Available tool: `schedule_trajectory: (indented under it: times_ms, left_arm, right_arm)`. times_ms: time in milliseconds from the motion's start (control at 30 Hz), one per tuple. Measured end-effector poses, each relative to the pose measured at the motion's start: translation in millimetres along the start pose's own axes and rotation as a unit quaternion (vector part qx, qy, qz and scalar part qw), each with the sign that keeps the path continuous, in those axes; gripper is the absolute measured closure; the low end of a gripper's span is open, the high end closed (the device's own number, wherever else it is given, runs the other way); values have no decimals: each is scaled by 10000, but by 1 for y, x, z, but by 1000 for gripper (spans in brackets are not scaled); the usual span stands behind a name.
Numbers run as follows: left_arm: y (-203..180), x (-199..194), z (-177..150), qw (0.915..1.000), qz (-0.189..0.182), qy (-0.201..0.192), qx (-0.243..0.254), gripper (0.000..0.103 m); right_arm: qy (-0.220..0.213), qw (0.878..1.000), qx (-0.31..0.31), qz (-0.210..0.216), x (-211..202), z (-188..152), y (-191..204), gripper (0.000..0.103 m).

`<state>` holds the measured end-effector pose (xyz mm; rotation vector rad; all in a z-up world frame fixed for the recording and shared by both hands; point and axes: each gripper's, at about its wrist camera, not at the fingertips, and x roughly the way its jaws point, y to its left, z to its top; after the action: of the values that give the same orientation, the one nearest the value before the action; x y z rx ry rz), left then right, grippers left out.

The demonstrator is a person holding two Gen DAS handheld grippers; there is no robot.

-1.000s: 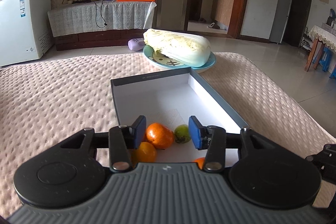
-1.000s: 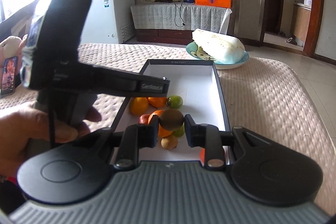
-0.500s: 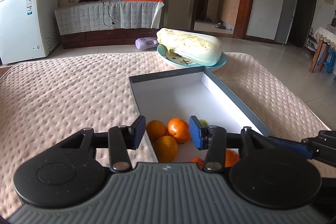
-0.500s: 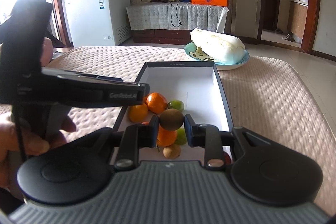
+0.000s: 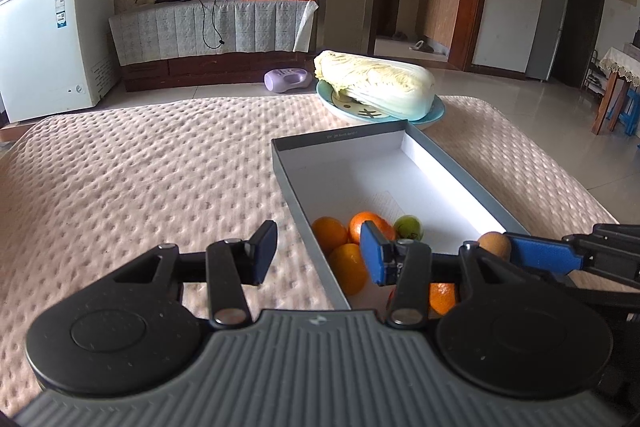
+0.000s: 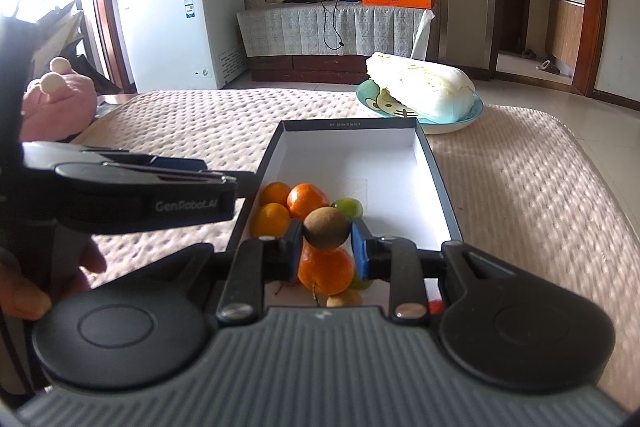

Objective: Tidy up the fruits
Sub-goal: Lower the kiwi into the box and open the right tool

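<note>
A grey box with a white inside lies on the padded table and holds several oranges and a green fruit at its near end. My left gripper is open and empty, its fingers straddling the box's left wall. In the right wrist view my right gripper is shut on a brown kiwi, held just above the oranges and the green fruit in the box. The left gripper reaches in from the left, held by a hand.
A blue plate with a napa cabbage sits beyond the box's far end. A pink plush toy lies at the table's far left. The table's right edge drops to the tiled floor.
My left gripper has shifted left, from over the fruit in the box to astride its left wall. The right gripper keeps its hold on the kiwi and has stayed in place.
</note>
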<state>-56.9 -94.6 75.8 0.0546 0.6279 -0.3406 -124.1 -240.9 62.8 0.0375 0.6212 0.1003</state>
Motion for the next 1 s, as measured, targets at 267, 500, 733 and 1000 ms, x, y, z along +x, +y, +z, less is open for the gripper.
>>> schedule_trajectory:
  times_ms: [267,500,733,1000]
  left_arm:
    - [8,-5,-5,10000,76,50,10,51]
    - [15,-8,-10,9999,117,91,61,50]
    - [22,-11,-13,9998,99,139,60,49]
    - [23,-12,-14,9998,90,144,56,45]
  right_arm:
    - [1,9999,117,-44,7,4,0,74]
    - [22,9998,187,-88,14,5,2,74]
    - [76,9997,202,-109,21,5,4,74]
    - [46,9996,209,-179,23,6,5,74]
